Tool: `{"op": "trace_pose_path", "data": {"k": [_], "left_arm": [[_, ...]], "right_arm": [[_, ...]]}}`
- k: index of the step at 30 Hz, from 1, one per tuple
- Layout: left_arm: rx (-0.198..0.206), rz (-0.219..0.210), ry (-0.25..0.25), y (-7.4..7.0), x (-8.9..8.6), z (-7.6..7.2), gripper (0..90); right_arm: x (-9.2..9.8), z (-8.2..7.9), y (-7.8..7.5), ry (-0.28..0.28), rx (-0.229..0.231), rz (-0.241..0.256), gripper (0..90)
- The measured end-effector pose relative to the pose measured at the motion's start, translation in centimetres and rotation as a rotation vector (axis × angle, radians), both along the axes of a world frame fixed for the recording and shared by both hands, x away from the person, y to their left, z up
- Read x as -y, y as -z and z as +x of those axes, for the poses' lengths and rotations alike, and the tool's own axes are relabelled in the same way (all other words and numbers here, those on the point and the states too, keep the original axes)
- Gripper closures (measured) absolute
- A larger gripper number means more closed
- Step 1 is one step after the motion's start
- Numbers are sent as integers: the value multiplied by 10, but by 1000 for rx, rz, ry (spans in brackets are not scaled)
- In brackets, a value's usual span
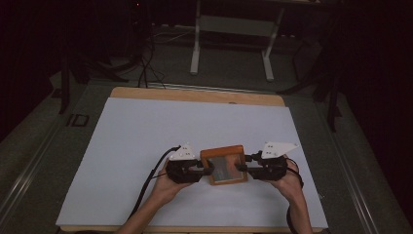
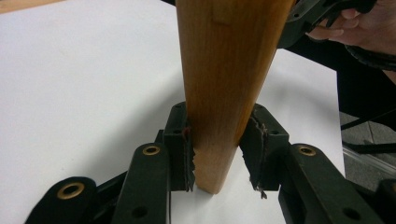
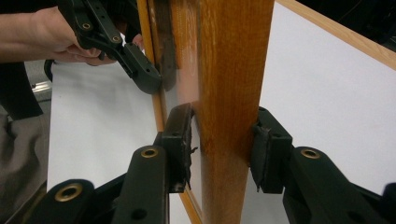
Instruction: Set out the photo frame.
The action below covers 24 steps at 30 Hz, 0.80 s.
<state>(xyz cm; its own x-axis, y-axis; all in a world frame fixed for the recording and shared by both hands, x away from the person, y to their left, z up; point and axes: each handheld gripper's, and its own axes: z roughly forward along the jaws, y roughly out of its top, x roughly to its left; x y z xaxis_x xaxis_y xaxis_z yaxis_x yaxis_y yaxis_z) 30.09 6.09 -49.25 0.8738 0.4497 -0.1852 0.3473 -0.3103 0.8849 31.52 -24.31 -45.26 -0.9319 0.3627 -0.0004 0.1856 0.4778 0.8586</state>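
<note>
From the high view, a wooden picture frame with a glass-like panel is sitting at the near middle of the white sheet covering the wooden table. The left gripper is gripping the frame's left side and the right gripper its right side, each held in one of the person's hands, with forearms entering from the bottom edge. A black cable is trailing from the left gripper toward the near edge. Beyond the table, a white stand is sitting on the dark floor.

In the left gripper view, the left gripper is clamping the frame's wooden rail; both jaws are pressing against its opposite faces, above the white sheet. The other gripper and hand are showing at the upper right.

In the right gripper view, the right gripper is squeezing the frame's rail between its two jaws, with the reflective panel to the left. Farther off, the left gripper is meeting the frame's far side.
</note>
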Motion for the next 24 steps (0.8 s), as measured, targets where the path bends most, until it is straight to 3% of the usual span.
{"op": "trace_pose_path", "data": {"k": [10,24], "left_arm": [[25,-8,-5,-9,-7,0,651],[26,-19,-8,-16,-16,2,651]], "right_arm": [[-4,-1,-5,5,6,23,628],[-11,1,-5,17,-18,54,627]]}}
